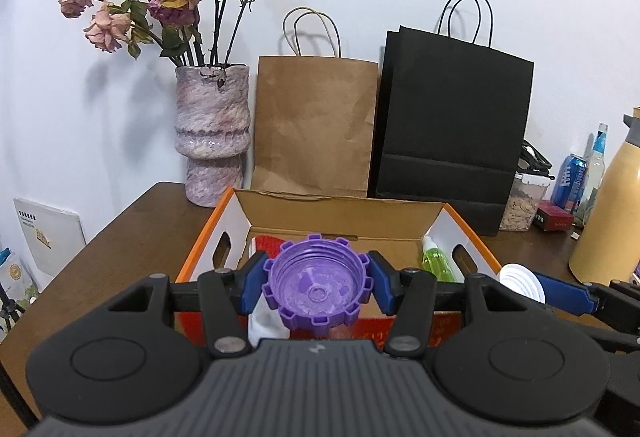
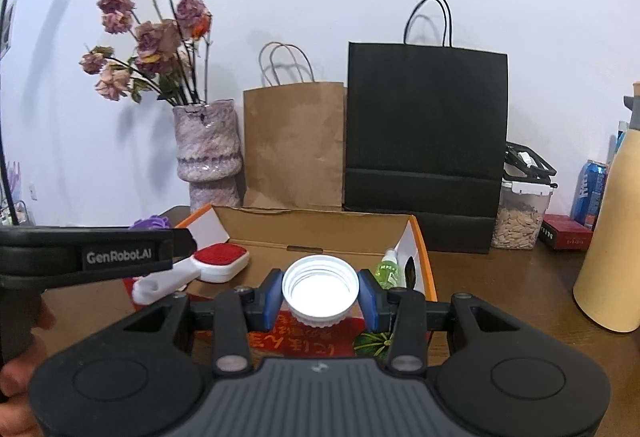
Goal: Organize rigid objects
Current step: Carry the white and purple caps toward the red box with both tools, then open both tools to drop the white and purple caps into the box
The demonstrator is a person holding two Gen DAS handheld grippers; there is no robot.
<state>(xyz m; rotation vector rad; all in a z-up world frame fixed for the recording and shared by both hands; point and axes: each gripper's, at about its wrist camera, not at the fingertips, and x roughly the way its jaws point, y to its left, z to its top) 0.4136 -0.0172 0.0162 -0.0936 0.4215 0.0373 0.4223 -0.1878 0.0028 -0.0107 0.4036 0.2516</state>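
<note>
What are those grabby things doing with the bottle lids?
A person is tidying up with a grabber in each hand. The left gripper pinches a purple cap, and the right gripper pinches a white cap. Both caps are held over the near edge of an open cardboard box on the table. A green bottle and a red-topped white brush already lie inside. Neither cap is in the box yet.

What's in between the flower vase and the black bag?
A brown paper bag stands between the vase and the black bag, against the wall. Both wrist views show it.
</note>
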